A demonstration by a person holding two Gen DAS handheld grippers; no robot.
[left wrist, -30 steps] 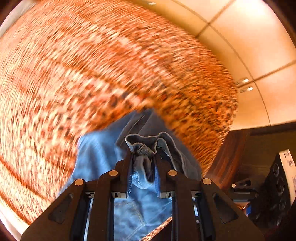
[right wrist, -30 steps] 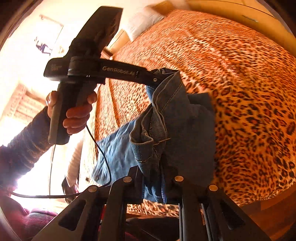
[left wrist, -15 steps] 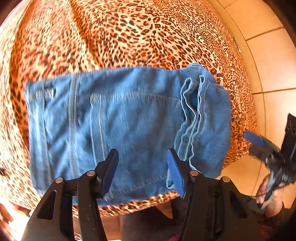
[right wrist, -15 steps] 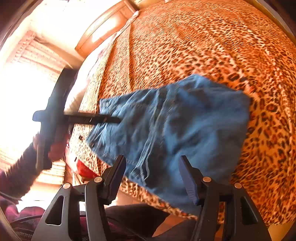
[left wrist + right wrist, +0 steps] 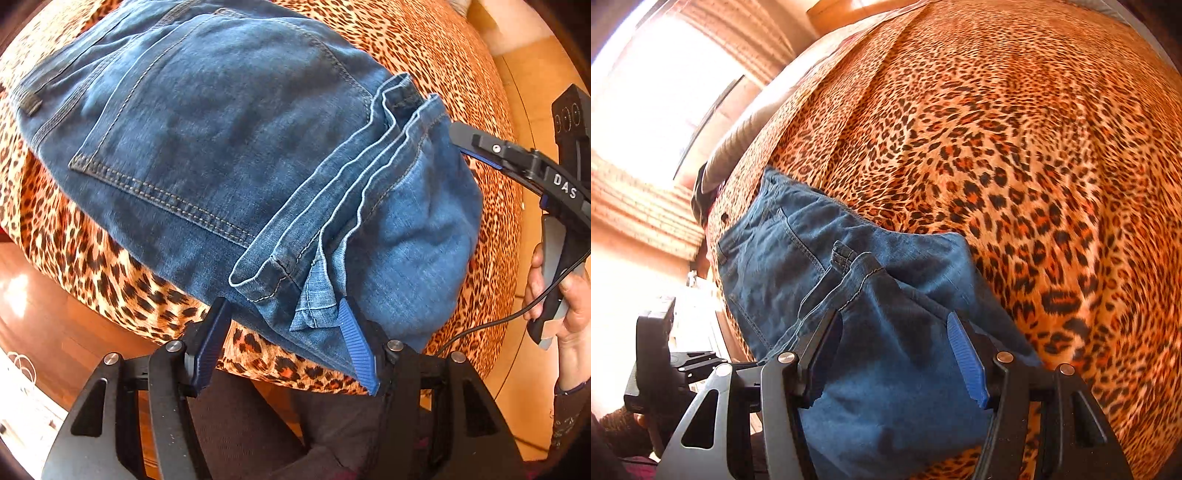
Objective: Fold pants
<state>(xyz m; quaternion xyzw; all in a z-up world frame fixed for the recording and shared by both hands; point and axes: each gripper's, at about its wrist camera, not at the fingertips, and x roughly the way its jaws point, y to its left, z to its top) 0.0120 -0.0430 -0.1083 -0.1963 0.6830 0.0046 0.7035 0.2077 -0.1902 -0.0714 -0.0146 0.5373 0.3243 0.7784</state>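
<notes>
Both my tongs have just let go: a sec ago each was clamped on a bunched handful of denim held up off the bed, now the left tongs [image 5: 288, 341] and the right tongs [image 5: 897, 354] stand roughly half open w/ nothing pinched, jaws having just been opening. The left ones opened a touch further in the last half sec; the hem corner sits between those fingers but I see no pad pressing on it. The pants [image 5: 229, 147] now lie as a folded stack on the leopard-print bedspread [image 5: 1052, 166], close to the near edge of the bed, where before they hung in the air. To my mind that means the last fold is laid and the job is about done, barring maybe a bit of smoothing, since the leg hems [image 5: 369, 177] sit a little splayed and uneven on top. The left view looks almost straight down and shows what the right can't: the back pocket [image 5: 207, 122] stitching, the stacked hem edges, a loose flap at the corner by my blue pad [image 5: 356, 350], plus my right hand [image 5: 565, 295] on its handle w/ the cable. The right view shows more of the bed stretching away, a bright window, and the left tool low at the frame's left; there the denim fills the gap between the jaws, but whether the pads touch it I can't tell
</notes>
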